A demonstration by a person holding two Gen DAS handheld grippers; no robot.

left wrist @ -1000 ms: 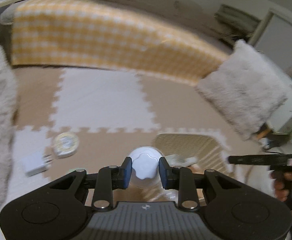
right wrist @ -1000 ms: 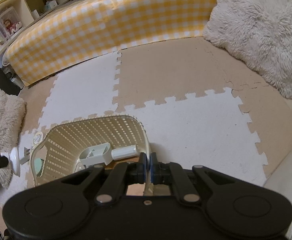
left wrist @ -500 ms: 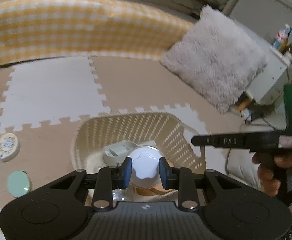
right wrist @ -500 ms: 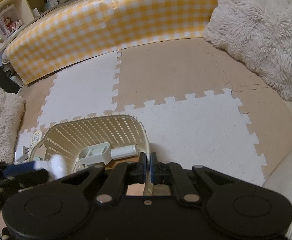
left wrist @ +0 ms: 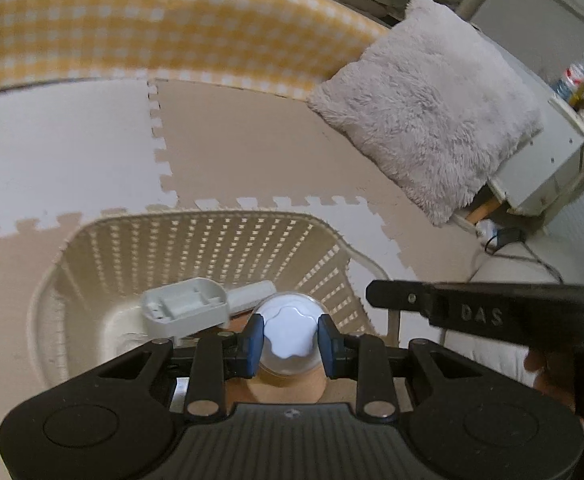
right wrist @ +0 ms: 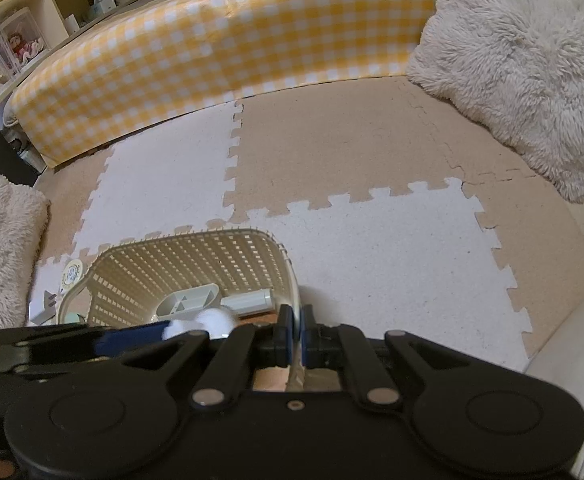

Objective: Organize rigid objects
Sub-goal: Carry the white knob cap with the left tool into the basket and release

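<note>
A cream lattice basket stands on the foam floor mat. My left gripper is shut on a clear jar with a white scalloped lid, which hangs over the basket's near right part. Inside the basket lie a grey plastic holder and a white tube. My right gripper is shut on the basket's rim at its right side. In the right wrist view the left gripper comes in blurred from the left with the jar. A hand holds the right gripper.
A round patterned disc and a white plug adapter lie on the mat left of the basket. A yellow checked bolster bounds the far side. Fluffy pillows sit at the right and left, and a shelf unit at the far right.
My left gripper carried the jar rightward and down, from above the bare mat to over the basket. The right gripper kept its hold on the rim without moving.
</note>
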